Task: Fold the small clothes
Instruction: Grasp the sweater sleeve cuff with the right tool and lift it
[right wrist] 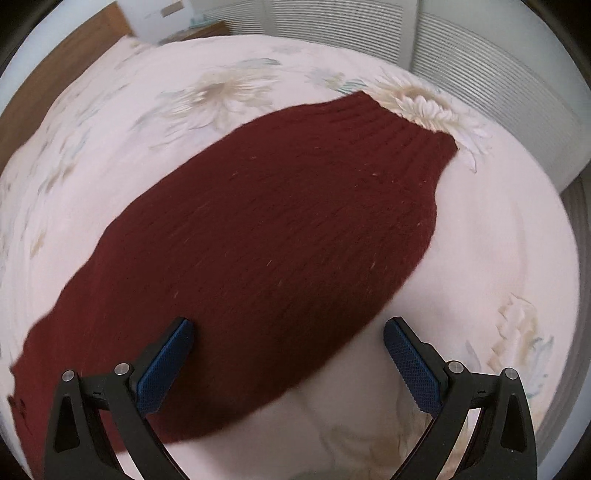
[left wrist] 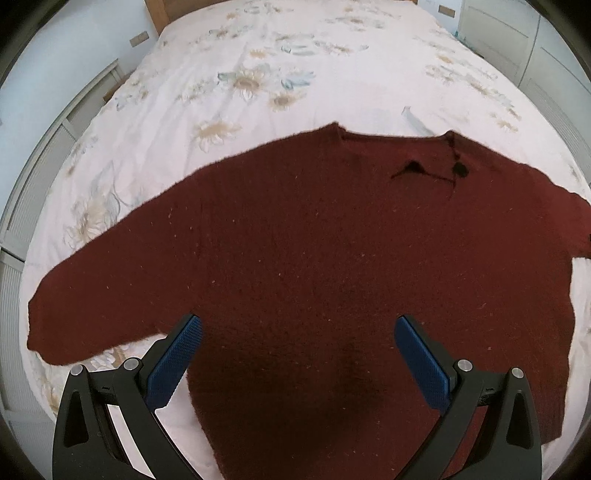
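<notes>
Left gripper (left wrist: 298, 325) gapes above the maroon sweater (left wrist: 314, 258); right gripper (right wrist: 288, 328) gapes over its sleeve (right wrist: 277, 221).

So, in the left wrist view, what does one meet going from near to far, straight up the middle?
Left gripper, open → maroon sweater lying flat → its neckline → floral bedsheet → wooden headboard.

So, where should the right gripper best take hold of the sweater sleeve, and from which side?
Probably at the ribbed cuff, coming over its free end: the sleeve lies flat and straight on the bedsheet, and the open right gripper already points along it.
</notes>
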`<state>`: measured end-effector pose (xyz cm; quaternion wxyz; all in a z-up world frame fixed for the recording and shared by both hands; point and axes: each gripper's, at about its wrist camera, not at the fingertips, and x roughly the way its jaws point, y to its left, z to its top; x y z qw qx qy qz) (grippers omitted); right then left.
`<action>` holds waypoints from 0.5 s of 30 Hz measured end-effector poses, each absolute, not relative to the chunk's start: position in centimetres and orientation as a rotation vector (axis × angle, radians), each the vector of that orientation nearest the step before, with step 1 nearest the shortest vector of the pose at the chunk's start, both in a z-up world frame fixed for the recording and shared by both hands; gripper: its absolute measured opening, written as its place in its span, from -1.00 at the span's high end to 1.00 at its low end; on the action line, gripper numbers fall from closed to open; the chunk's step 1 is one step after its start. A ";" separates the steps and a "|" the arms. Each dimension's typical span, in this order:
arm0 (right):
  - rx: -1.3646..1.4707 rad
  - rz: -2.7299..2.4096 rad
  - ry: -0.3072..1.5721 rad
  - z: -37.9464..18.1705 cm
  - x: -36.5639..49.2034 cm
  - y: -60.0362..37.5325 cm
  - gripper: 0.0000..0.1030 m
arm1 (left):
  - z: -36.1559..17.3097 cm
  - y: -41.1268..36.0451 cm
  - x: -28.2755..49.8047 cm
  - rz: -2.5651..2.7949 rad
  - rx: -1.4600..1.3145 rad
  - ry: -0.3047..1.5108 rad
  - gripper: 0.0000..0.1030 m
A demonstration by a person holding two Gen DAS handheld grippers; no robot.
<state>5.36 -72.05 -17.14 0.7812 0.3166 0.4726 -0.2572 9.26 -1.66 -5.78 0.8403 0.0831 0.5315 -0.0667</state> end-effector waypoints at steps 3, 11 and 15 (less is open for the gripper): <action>0.699 -0.558 1.024 -17.1 5.7 -72.7 -0.98 | -6.6 -1.3 9.4 -0.143 0.162 1.145 -0.98; 0.663 -0.524 1.004 -13.8 6.2 -71.5 0.71 | -7.8 -0.7 9.6 -0.142 0.149 1.180 -0.98; 0.570 -0.461 0.936 -9.6 6.3 -69.0 0.73 | -8.1 -0.5 9.6 -0.168 0.128 1.194 -0.98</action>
